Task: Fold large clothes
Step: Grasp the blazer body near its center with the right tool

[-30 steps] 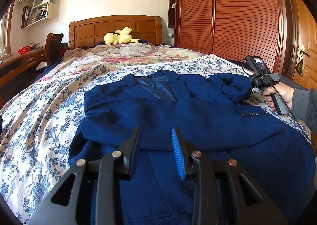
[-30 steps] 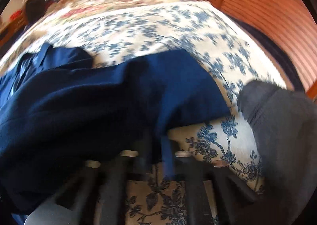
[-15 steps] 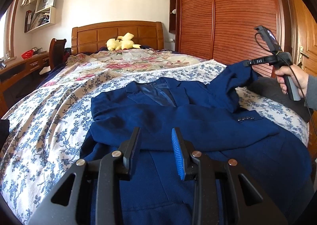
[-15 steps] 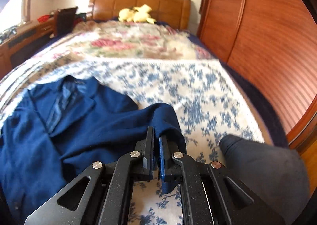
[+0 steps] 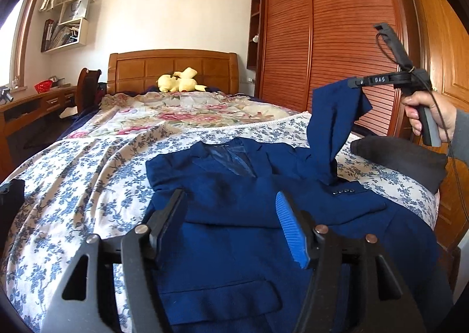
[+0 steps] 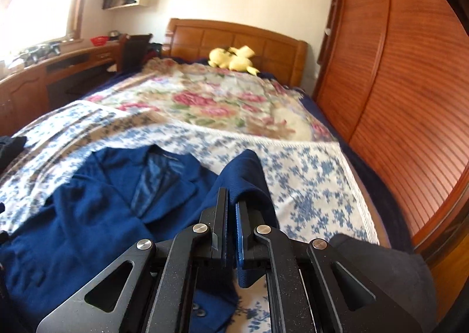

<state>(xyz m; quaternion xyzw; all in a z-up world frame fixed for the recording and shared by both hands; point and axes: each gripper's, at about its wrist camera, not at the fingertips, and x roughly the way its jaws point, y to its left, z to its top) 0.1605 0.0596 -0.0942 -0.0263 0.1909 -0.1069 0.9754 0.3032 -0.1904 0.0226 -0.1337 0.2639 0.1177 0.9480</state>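
A navy blue blazer (image 5: 234, 210) lies front up on the floral bedspread, collar toward the headboard; it also shows in the right wrist view (image 6: 88, 215). My right gripper (image 6: 231, 201) is shut on the blazer's sleeve (image 6: 246, 174) and holds it raised above the bed. In the left wrist view the right gripper (image 5: 356, 82) shows at the right with the sleeve (image 5: 331, 128) hanging from it. My left gripper (image 5: 231, 215) is open and empty, hovering over the blazer's lower front.
The bed (image 5: 73, 172) has a wooden headboard (image 5: 173, 69) with a yellow plush toy (image 5: 178, 84). A dark folded garment (image 5: 401, 157) lies at the bed's right edge. Wooden wardrobe doors (image 5: 337, 40) stand at the right, a desk (image 5: 32, 104) at the left.
My right gripper has lifted the sleeve from the bed's surface up into the air. My left gripper has stayed open over the blazer's lower front.
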